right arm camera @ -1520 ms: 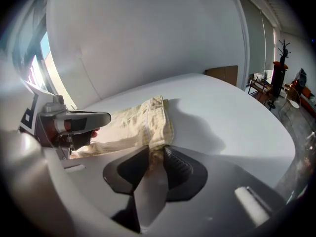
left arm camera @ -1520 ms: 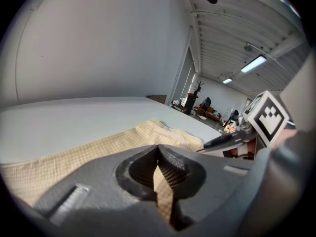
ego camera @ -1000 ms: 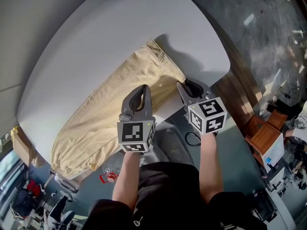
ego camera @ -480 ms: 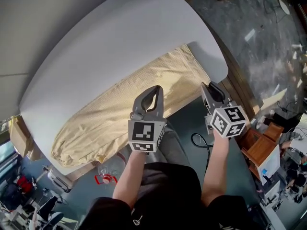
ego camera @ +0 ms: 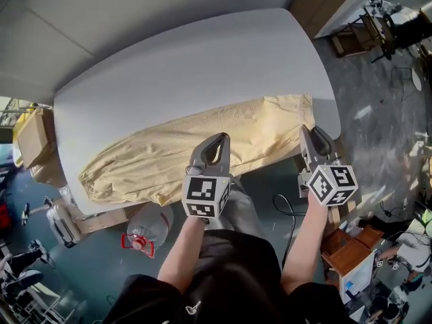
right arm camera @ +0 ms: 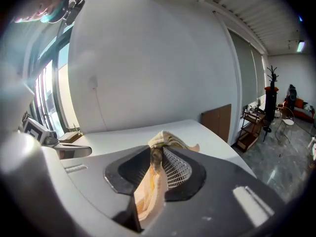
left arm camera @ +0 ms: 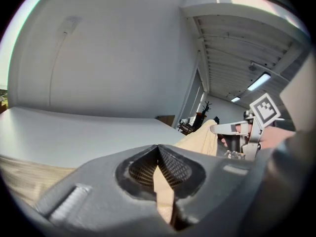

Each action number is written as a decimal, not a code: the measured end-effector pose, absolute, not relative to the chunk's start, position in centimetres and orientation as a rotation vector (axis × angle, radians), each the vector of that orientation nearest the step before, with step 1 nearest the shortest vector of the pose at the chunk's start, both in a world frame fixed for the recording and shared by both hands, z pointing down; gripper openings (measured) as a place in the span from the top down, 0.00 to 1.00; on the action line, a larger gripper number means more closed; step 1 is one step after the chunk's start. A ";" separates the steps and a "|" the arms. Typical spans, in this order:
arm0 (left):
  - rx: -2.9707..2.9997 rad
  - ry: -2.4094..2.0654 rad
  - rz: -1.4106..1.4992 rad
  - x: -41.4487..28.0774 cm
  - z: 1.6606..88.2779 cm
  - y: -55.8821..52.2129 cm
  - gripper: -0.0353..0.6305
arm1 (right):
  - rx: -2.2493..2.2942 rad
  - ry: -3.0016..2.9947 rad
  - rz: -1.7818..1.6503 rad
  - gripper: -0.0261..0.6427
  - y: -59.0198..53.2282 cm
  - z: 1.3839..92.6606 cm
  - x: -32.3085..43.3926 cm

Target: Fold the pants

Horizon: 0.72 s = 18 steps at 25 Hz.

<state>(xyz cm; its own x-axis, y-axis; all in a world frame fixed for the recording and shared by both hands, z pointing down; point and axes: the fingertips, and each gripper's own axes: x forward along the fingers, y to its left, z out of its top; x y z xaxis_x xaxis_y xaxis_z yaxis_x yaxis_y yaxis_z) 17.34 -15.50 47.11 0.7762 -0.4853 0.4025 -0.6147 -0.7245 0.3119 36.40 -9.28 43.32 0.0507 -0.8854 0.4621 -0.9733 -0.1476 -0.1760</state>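
Item: pants (ego camera: 169, 157), one pair, pale yellow with a fine check weave. Location: laid lengthwise along the near side of the white tabletop (ego camera: 189, 73), one end bunched at its left end and the other reaching its right edge, with the near border lifted in my two grips. Left gripper (ego camera: 217, 139): jaws pressed together on a thin flat fold near the middle of that border. Right gripper (ego camera: 312, 132): jaws pinching a thicker crumpled wad at the right-hand end. Handling, as I judge it: light, soft and limp, not fragile; it will sag between grips and drag on the tabletop, so the seams and corners are the places to hold, and the span between my grips should be kept taut. Views: the head view alone gives the full length and the spacing of my grips, and a plastic bottle (ego camera: 145, 229) on the floor. Only the gripper views show cloth actually between the pads. The left gripper view shows cloth running across to my other gripper.
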 end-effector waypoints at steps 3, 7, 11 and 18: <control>2.522 -0.928 0.354 13.0 45.4 -16.8 0.94 | 2.092 -1.958 0.649 0.84 -11.1 41.4 33.0; 2.505 -1.028 0.308 7.3 43.8 -17.8 0.94 | 2.028 -1.988 0.578 0.84 -12.9 39.6 28.2; 2.480 -1.149 0.267 1.3 42.1 -18.9 0.94 | 1.935 -2.047 0.504 0.84 -15.6 38.4 22.8; 2.400 -1.311 0.233 -7.7 41.6 -19.2 0.94 | 1.617 -2.176 0.426 0.84 -19.0 40.2 10.2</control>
<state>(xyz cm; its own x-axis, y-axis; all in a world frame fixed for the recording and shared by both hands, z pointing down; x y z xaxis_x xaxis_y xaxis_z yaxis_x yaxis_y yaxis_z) -7.70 -19.18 41.62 0.5477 -0.7700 0.3272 -0.8356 -0.4837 0.2604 10.18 -19.01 40.18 -0.2549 -0.8380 0.4825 -0.9581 0.2864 -0.0088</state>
